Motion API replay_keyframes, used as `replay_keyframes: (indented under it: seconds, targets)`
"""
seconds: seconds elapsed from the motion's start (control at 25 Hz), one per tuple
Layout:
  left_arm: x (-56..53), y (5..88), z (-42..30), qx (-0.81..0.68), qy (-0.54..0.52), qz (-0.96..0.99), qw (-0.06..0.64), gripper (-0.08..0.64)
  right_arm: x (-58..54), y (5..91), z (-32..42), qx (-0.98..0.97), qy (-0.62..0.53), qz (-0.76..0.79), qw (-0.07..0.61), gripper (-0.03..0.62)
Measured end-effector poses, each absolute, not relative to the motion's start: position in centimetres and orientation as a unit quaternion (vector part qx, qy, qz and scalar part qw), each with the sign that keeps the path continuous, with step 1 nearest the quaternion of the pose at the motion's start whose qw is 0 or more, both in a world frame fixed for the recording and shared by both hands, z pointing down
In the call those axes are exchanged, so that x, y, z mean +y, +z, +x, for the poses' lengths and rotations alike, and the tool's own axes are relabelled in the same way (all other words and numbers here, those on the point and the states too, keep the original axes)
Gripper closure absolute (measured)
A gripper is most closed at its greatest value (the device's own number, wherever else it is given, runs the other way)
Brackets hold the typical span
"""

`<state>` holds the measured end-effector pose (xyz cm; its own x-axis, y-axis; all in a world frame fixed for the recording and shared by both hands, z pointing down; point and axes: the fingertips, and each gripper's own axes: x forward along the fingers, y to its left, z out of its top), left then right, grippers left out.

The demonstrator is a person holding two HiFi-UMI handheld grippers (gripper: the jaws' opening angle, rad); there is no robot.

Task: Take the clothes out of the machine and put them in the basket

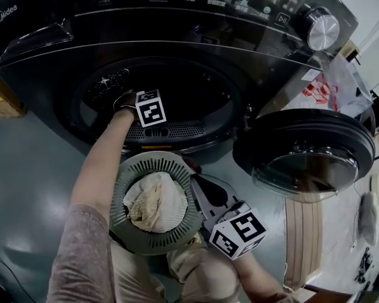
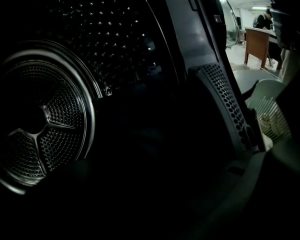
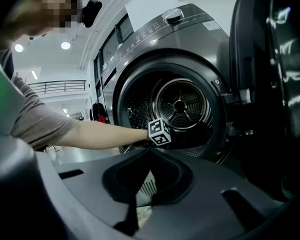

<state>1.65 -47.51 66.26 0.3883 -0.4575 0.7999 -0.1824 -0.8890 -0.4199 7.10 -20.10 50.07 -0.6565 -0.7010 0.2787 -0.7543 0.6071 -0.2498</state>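
Item: one beige cloth (image 1: 155,202), already in the basket (image 1: 150,161), at six o'clock of the machine (image 1: 240,49) mouth. My left gripper (image 1: 136,101) is inside the drum (image 2: 45,124), where it's too dark to tell its jaws or whether clothes remain. My right gripper (image 1: 199,183), at three o'clock of the basket, has its jaws together with nothing seen between. Judged partway done.

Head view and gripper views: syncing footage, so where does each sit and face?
Head view: on the head, facing down; machine, basket, left gripper, right gripper, left forearm.
Left gripper view: inside the machine, facing the drum; own gripper too dark.
Right gripper view: beside basket, facing drum; own gripper, left forearm.
Shared: drum, basket.
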Motion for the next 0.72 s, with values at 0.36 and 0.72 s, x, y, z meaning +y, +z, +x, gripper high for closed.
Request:
replay_keyframes:
  seconds: [0.36, 0.72]
  targets:
    - [-46.5, 64.4, 1.1, 0.233, -0.518, -0.801, 0.191, 0.523, -20.3, 50.2, 7.1, -0.893, 0.17, 0.411, 0.075, 0.597]
    - [-40.2, 61.2, 0.0, 0.282, -0.409, -0.864, 0.079, 0.525, -20.8, 51.0, 7.1, -0.879, 0.164, 0.438, 0.094, 0.597]
